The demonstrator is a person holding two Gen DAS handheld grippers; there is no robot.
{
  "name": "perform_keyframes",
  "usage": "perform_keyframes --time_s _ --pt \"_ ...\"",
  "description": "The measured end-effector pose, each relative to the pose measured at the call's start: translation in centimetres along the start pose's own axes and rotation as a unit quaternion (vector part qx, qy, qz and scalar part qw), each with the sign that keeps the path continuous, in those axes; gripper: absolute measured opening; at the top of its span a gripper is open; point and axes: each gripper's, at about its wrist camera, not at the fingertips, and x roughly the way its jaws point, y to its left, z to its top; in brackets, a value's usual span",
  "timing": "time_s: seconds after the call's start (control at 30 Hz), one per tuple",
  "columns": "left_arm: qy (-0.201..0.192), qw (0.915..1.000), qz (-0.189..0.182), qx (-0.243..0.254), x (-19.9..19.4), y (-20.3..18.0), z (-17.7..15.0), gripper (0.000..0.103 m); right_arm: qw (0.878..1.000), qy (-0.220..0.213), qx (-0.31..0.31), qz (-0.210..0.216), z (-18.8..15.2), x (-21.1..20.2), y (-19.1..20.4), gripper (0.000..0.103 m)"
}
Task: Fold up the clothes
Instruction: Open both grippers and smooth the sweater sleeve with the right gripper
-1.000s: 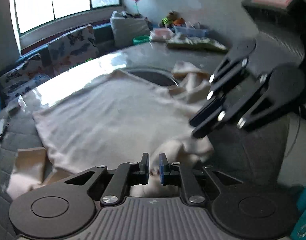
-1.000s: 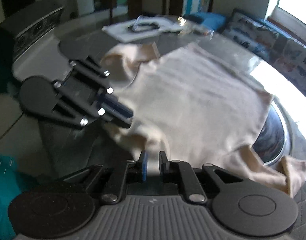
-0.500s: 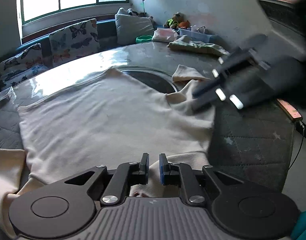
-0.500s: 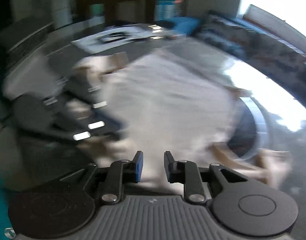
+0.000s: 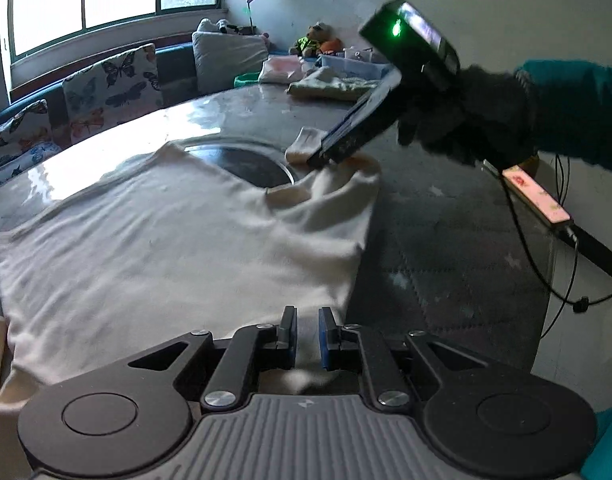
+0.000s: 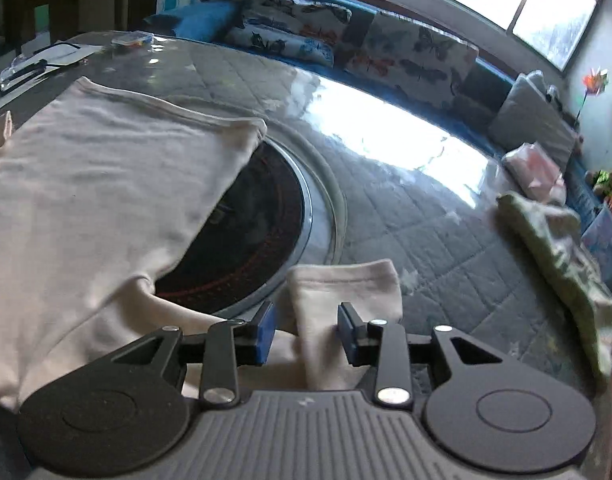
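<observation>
A cream long-sleeved shirt (image 5: 178,240) lies spread on the quilted grey table (image 5: 445,240), and it also shows in the right wrist view (image 6: 86,184). My left gripper (image 5: 306,334) is nearly closed with the shirt's near edge between its pads. My right gripper (image 6: 304,330) is open over the cream sleeve (image 6: 345,292), which lies between its fingers. In the left wrist view the right gripper (image 5: 325,156) points down at the shirt's far corner beside the sleeve cuff (image 5: 304,146).
A round dark inset with a metal ring (image 6: 262,216) sits in the table, partly under the shirt. A folded green cloth (image 6: 561,248) lies at the right. Butterfly cushions (image 5: 110,84) line the bench under the window. A cable (image 5: 561,288) hangs off the table's right edge.
My right gripper swung from beside the left gripper to the shirt's far sleeve and opened. The shirt's near edge is pulled flatter. The left gripper kept its hold.
</observation>
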Motion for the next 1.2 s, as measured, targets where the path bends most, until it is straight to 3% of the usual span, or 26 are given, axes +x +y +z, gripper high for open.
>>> perform_keyframes --time_s 0.1,0.17,0.27,0.5,0.63,0.73,0.83,0.93,1.1,1.2 --pt "-0.005 1.0 -0.005 -0.001 0.6 -0.2 1.1 0.016 1.0 0.002 0.002 -0.006 -0.2 0.3 -0.4 0.026" --pt "-0.005 1.0 -0.006 0.001 1.3 -0.6 1.7 0.016 1.0 0.0 0.004 -0.017 -0.3 0.2 -0.9 0.008" --pt "-0.005 0.9998 -0.017 0.0 2.3 -1.2 2.4 0.016 0.999 -0.009 0.008 -0.042 -0.5 -0.7 -1.9 0.004" --pt "0.004 0.9985 -0.052 0.014 4.2 -3.1 2.8 0.019 0.994 0.017 0.029 -0.102 -2.2 -1.6 -5.4 0.004" --pt "0.013 0.997 -0.071 0.027 4.4 -4.0 2.3 0.021 0.989 0.053 0.031 -0.134 -3.5 -1.3 -6.5 0.022" --pt "0.005 0.9971 -0.068 0.034 4.0 -4.3 2.5 0.021 0.986 0.048 0.043 -0.156 -4.1 -1.8 -7.5 0.023" --pt "-0.012 0.9981 -0.057 0.019 3.8 -3.8 3.5 0.022 0.987 0.017 0.063 -0.146 -3.9 -2.8 -8.1 0.023" --pt "-0.005 0.9988 -0.05 0.001 4.9 -3.3 4.2 0.022 0.992 -0.001 0.08 -0.1 -3.4 -2.6 -8.2 0.023" --pt "0.02 0.9983 -0.054 -0.003 6.3 -3.3 3.9 0.023 0.994 0.007 0.082 -0.069 -2.7 -0.1 -7.3 0.023" --pt "0.016 0.9979 -0.063 0.002 6.1 -3.7 3.6 0.031 0.994 0.01 0.084 -0.076 -2.5 0.8 -7.1 0.023"
